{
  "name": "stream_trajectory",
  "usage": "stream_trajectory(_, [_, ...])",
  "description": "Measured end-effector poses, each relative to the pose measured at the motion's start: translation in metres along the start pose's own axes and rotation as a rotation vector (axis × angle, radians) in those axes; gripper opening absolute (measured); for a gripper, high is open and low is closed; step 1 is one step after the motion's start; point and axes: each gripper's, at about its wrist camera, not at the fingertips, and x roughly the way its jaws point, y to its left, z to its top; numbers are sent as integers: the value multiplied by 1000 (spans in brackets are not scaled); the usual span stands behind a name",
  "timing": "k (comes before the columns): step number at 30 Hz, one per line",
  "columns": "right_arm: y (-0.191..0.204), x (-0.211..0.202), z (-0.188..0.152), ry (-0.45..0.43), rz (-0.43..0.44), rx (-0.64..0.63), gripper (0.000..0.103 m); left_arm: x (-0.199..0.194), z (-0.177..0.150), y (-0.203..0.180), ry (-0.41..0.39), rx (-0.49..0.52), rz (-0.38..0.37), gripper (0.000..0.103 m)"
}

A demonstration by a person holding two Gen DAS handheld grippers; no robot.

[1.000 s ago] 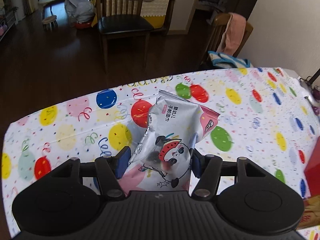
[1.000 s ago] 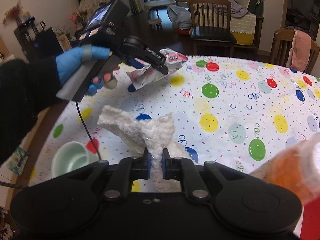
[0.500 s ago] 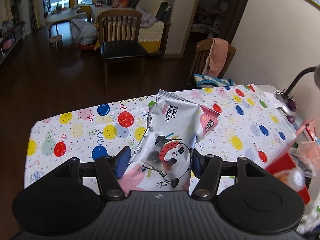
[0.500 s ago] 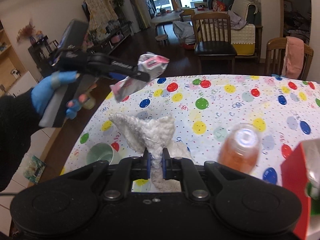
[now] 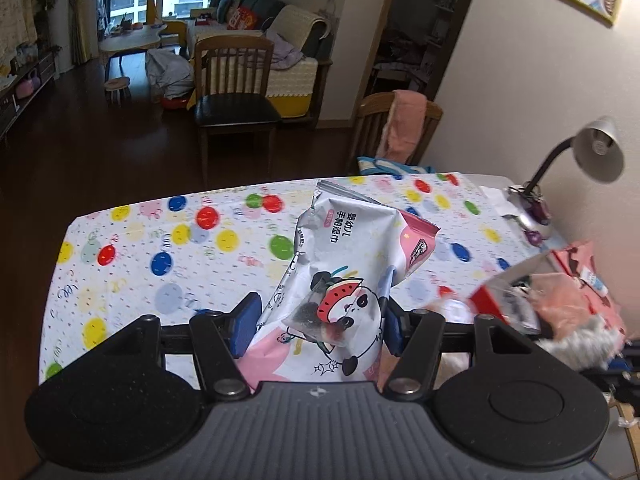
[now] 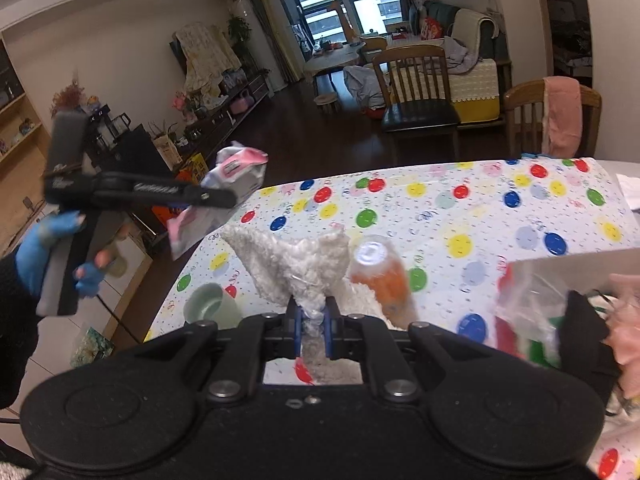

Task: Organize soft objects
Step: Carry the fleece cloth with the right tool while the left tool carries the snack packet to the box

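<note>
Holding two soft things up over the table point(image 5: 132, 264), I have one in each of my tongs. My left gripper point(image 5: 318, 320) is clamped on a wet wipes pack point(image 5: 352, 264), silver and pink with a panda picture on it. The blue pads point(image 5: 246, 322) squeeze the pack from both sides, and the pack sticks up toward 12 o'clock, tilted a bit. It is not touching the table.

My right gripper point(image 6: 311, 326) is pinched almost all the way closed on a fluffy white cloth point(image 6: 296, 258). Only a thin bit of cloth is between the pads, and the rest fans out above them toward 12 o'clock.

From my right tongs, I see my left hand point(image 6: 52, 248) in a blue glove at 9 o'clock, with the wipes pack hanging off to the side of the table edge. An orange bottle point(image 6: 380, 276) with a white cap stands just past the cloth at 1 o'clock. A pale green cup point(image 6: 212, 306) sits on the table at 10 o'clock, near the edge. A red box point(image 6: 532, 316) with a clear bag and other soft stuff in it is at 3 o'clock.

The table has a cloth with bright dots. A grey lamp point(image 5: 592, 152) stands at 2 o'clock in my left view.
</note>
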Motion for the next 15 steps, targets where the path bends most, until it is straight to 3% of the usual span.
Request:
stream_trajectory(8, [-65, -53, -8, -19, -53, 53, 9, -17, -15, -86, -20, 0, -59, 60])
stream_trajectory(15, [-125, -90, -11, -72, -143, 95, 9, -2, -22, -165, 18, 85, -130, 61])
